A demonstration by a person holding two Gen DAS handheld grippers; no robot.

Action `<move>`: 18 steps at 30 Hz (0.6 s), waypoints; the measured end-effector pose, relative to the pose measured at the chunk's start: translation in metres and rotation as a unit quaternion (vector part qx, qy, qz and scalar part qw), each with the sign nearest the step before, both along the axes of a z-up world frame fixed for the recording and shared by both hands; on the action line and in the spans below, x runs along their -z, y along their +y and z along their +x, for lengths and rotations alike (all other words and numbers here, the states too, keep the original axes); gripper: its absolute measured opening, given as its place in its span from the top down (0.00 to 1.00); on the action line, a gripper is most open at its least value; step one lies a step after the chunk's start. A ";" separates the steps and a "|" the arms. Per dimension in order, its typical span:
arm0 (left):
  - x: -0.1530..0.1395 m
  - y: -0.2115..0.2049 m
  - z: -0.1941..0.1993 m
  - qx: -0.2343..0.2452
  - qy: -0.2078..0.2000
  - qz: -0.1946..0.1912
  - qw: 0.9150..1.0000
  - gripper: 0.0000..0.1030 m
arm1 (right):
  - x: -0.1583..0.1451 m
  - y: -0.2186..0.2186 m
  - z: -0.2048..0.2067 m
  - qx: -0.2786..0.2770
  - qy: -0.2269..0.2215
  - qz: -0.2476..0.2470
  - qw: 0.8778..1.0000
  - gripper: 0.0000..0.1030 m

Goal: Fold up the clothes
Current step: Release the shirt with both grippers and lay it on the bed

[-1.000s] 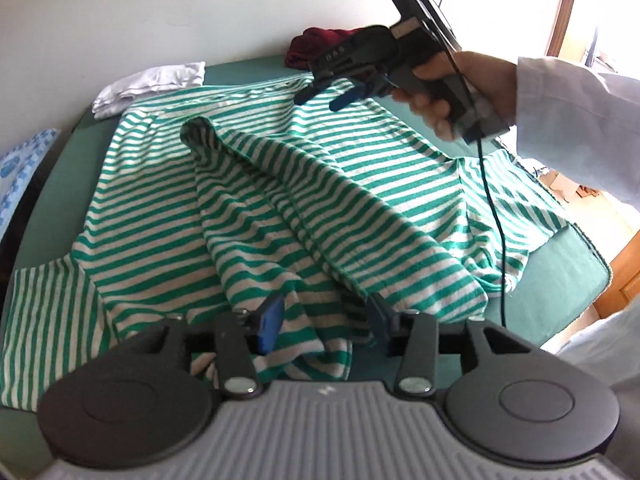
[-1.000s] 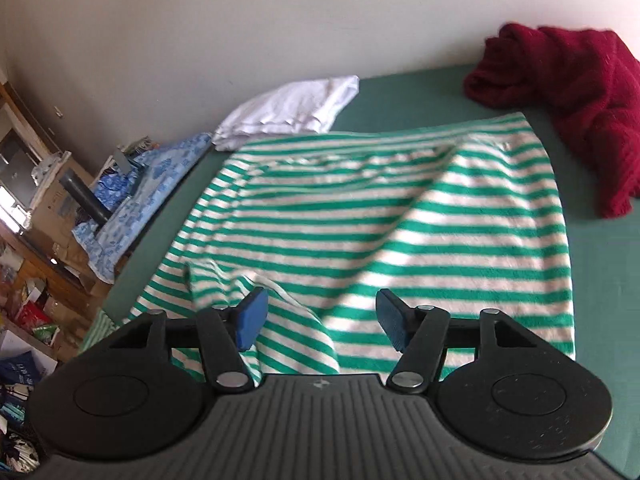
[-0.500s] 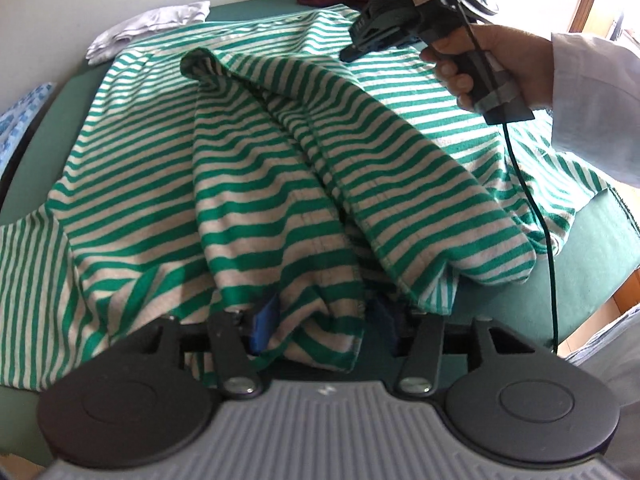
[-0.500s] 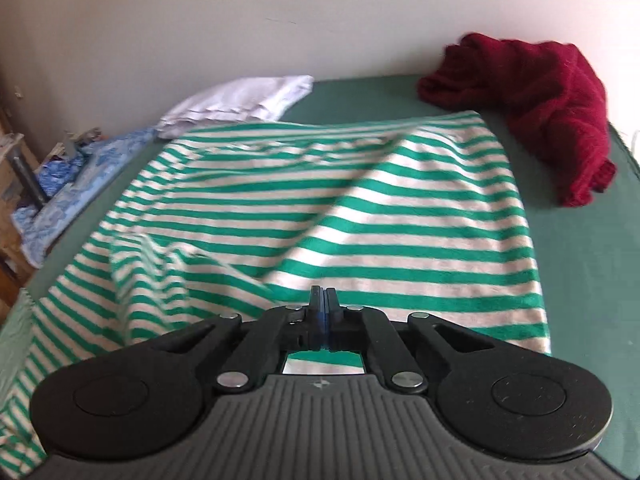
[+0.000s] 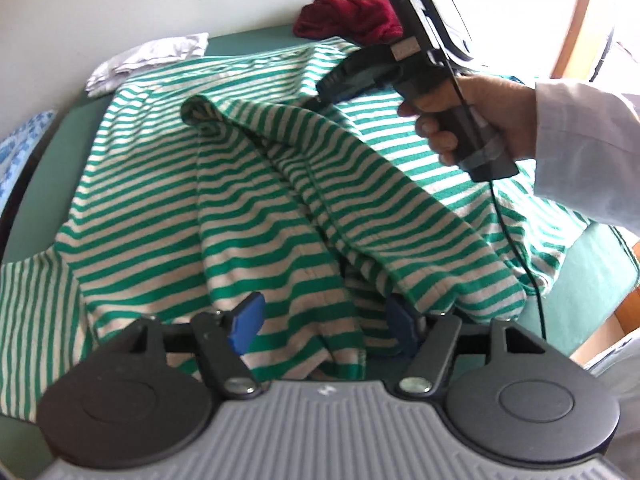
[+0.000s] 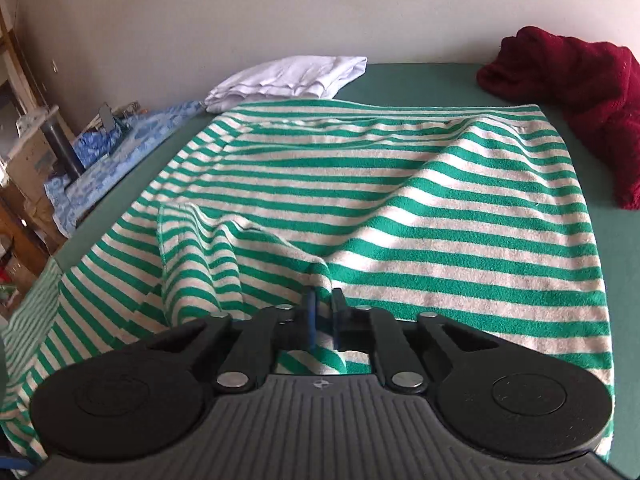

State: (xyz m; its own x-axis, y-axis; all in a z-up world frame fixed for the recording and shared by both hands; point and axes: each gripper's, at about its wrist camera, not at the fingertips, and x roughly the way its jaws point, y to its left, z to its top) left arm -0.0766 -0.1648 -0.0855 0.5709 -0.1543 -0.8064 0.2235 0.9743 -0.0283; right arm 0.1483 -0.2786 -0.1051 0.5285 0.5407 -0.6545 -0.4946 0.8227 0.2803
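Observation:
A green-and-white striped shirt (image 5: 152,184) lies spread and rumpled over the green table (image 5: 248,40). A long raised fold runs across it toward me. My left gripper (image 5: 325,324) is open at the shirt's near edge, and a bunch of striped cloth hangs loosely between its blue pads (image 5: 248,320). A hand (image 5: 480,104) holds my right gripper (image 5: 320,98) over the far side of the shirt. In the right wrist view the right gripper (image 6: 323,308) is shut on a pinched ridge of the striped shirt (image 6: 440,200).
A folded white garment (image 6: 292,74) lies at the table's far edge. A dark red sweater (image 6: 572,80) is heaped at the far right corner. A blue patterned cloth (image 6: 116,140) hangs off the left side. The right gripper's black cable (image 5: 516,240) dangles over the shirt.
The right gripper went from open to shut and now pinches a fold of the striped shirt. The left gripper stayed open and shifted slightly along the near edge.

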 end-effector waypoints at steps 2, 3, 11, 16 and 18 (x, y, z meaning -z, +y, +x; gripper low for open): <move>0.003 -0.001 -0.003 0.021 -0.002 0.005 1.000 0.39 | -0.004 -0.007 -0.005 0.026 -0.028 -0.011 0.999 0.94; 0.004 0.001 -0.005 0.031 0.000 0.003 1.000 0.39 | -0.001 -0.008 -0.003 0.036 -0.022 -0.023 0.999 0.94; -0.017 0.024 -0.010 0.124 -0.018 -0.087 0.988 0.13 | -0.042 -0.032 -0.038 0.082 -0.081 0.010 0.993 0.61; -0.010 0.027 -0.002 0.130 -0.003 -0.132 0.983 0.35 | -0.058 0.005 -0.044 -0.036 -0.060 0.031 0.997 0.58; -0.007 0.029 0.001 0.130 0.003 -0.147 0.981 0.51 | -0.048 0.026 -0.039 -0.051 -0.050 0.003 0.997 0.58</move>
